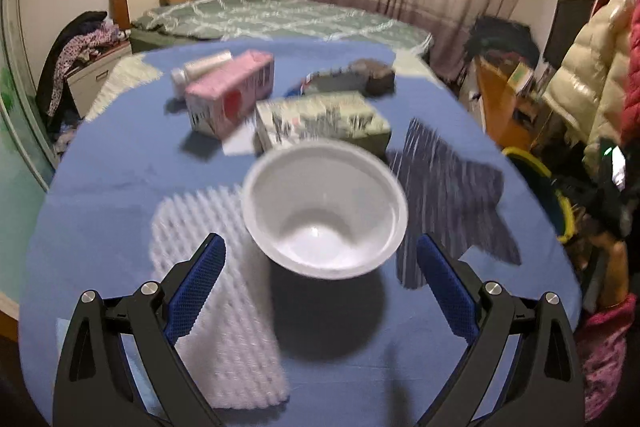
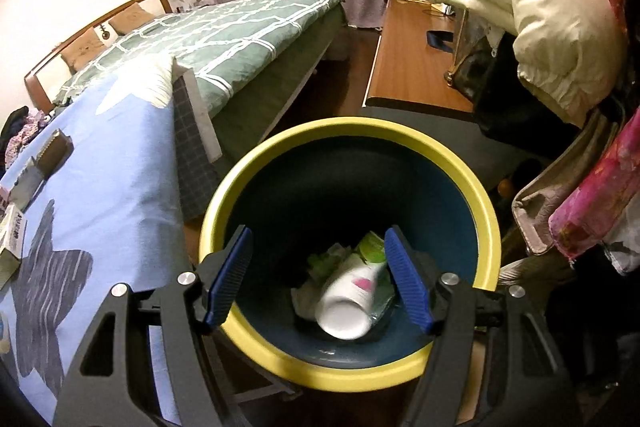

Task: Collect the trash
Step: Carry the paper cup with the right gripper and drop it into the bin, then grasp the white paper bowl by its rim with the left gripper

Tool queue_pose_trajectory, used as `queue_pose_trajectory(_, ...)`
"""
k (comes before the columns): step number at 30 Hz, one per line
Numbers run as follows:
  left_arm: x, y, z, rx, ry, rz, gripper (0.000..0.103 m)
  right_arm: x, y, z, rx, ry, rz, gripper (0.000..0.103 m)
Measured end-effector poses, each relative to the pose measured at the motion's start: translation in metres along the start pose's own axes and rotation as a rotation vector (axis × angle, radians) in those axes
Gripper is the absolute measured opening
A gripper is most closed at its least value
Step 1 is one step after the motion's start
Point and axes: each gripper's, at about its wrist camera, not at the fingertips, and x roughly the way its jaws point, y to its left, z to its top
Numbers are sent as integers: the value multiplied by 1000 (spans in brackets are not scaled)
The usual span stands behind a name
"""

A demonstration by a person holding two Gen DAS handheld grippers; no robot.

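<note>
Left gripper [image 1: 320, 259], released, faces white thin-plastic disposable bowl [image 1: 324, 209] on blue-clothed surface [image 1: 120, 195]: prob. light, flexible, crushable; pinch rim w/ gentle force. Right gripper [image 2: 318, 269] released.

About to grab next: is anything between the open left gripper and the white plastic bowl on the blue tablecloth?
Nothing visible. The left gripper is open right before the white plastic bowl, with only blue tablecloth and the white foam sheet under the left finger; the boxes lie behind the bowl.

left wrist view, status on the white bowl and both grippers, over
Left gripper open, facing white plastic bowl, no contact. Right gripper open over yellow-rimmed dark bin; white paper cup inside. Nothing blocking.
</note>
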Motion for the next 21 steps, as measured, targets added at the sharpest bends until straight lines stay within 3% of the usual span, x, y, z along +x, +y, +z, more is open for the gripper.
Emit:
queue_pose_trajectory(4, 20, -1, -3, -2, 29, 37, 95, -5, -1, 1, 3, -12, 7, 65)
queue_pose_trajectory(11, 32, 1, 8, -9, 0, 72, 95, -6, -1, 0, 8, -11, 15, 65)
queue_pose_trajectory(21, 43, -6, 22, 10, -12, 54, 81, -3, 0, -1, 0, -4, 23, 65)
